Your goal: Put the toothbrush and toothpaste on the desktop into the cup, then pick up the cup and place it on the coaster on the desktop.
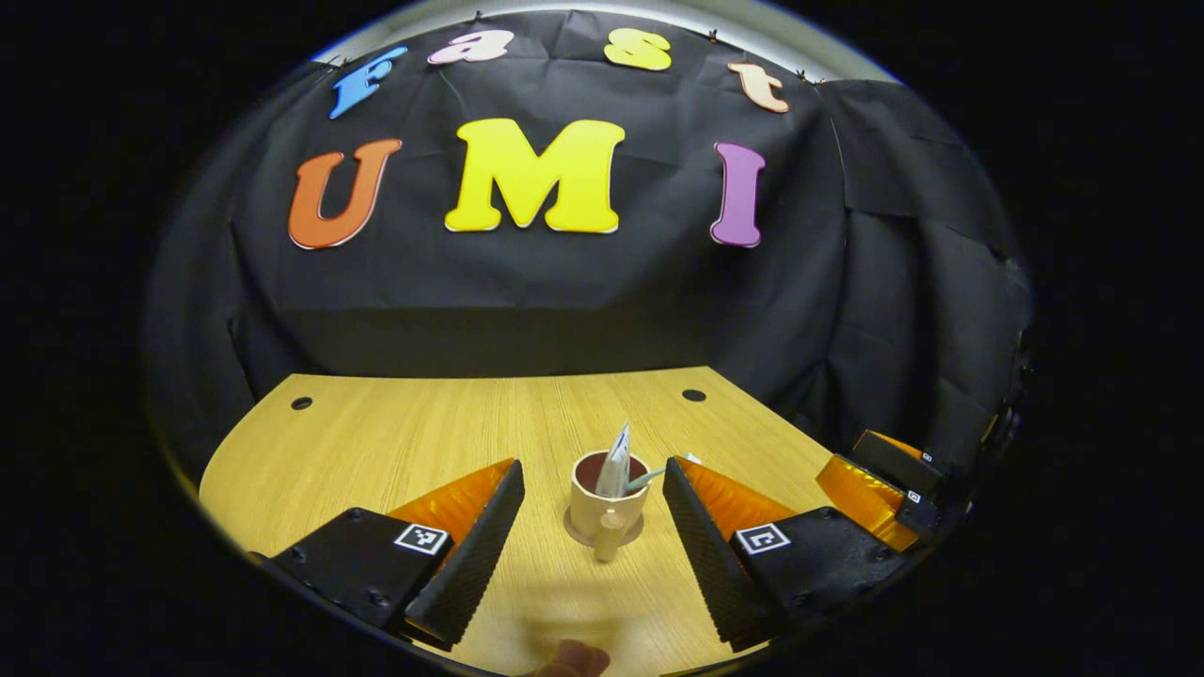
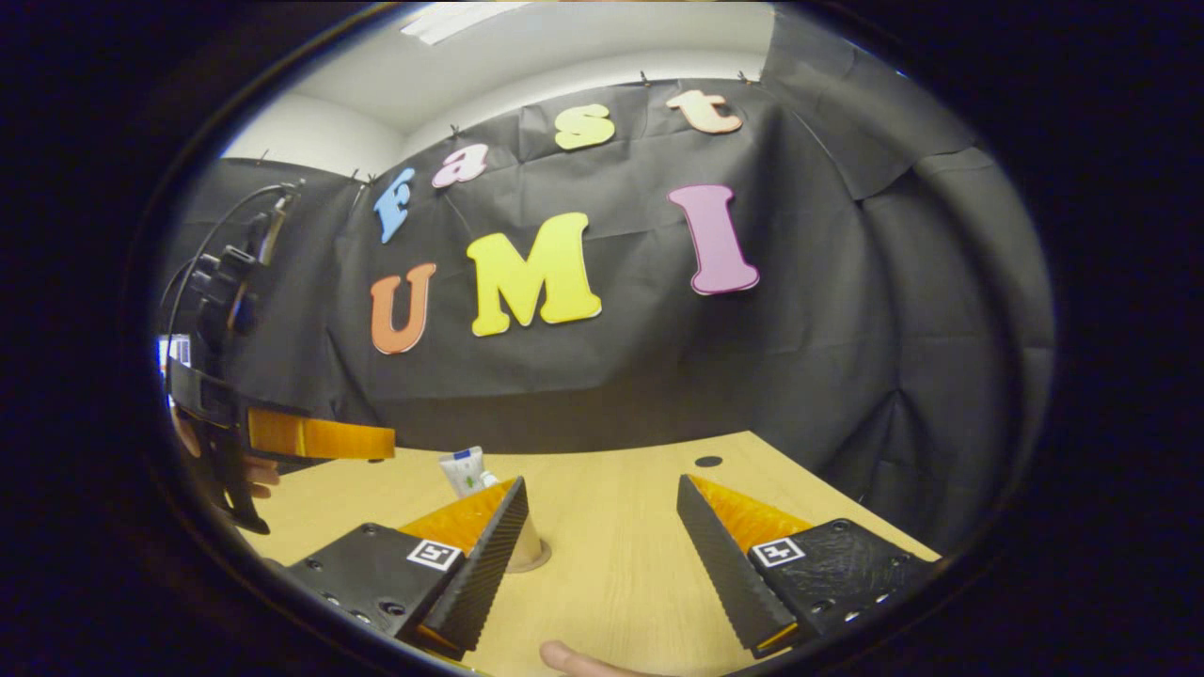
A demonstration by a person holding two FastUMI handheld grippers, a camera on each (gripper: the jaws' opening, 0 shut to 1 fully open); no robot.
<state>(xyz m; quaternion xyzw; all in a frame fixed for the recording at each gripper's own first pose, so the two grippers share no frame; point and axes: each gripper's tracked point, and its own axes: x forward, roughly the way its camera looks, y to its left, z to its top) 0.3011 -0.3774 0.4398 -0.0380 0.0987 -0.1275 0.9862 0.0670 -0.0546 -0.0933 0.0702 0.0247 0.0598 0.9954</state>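
This is a recording booth set up indoors: black cloth (image 1: 583, 301) hangs as a backdrop behind a pale wooden surface (image 1: 442, 432) with round cable holes (image 1: 694, 395), beneath a white ceiling with a strip light (image 2: 451, 21).

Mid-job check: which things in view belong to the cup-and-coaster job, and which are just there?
Job things:
- beige ceramic cup with a handle
- white toothpaste tube in the cup
- pale toothbrush in the cup
- round tan coaster under the cup
- left gripper, open
- right gripper, open

Just there:
- light wooden desktop
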